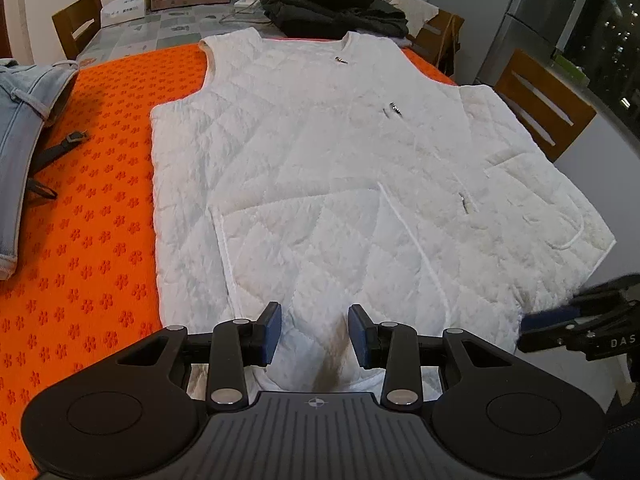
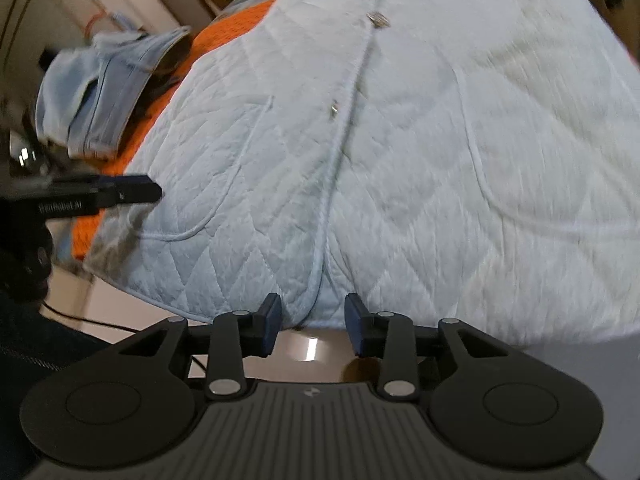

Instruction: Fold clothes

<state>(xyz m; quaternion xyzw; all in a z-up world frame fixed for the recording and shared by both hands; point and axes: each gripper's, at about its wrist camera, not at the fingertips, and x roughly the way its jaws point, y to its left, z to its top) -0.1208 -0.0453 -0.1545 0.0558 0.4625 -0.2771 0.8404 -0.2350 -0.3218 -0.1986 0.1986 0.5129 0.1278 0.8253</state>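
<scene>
- a white quilted vest (image 1: 320, 168) with small metal snaps lies flat and spread out on an orange cloth with a flower pattern (image 1: 92, 216).
- the left gripper (image 1: 315, 334) is over the vest's bottom edge, fingers apart, holding nothing.
- the right gripper (image 2: 313, 322) is at the vest's hem, fingers apart, nothing pinched.
- light blue jeans (image 1: 24, 120) lie beside the vest.

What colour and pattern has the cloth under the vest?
Orange table cloth with small darker flower-like marks; best in the left wrist view.
</scene>
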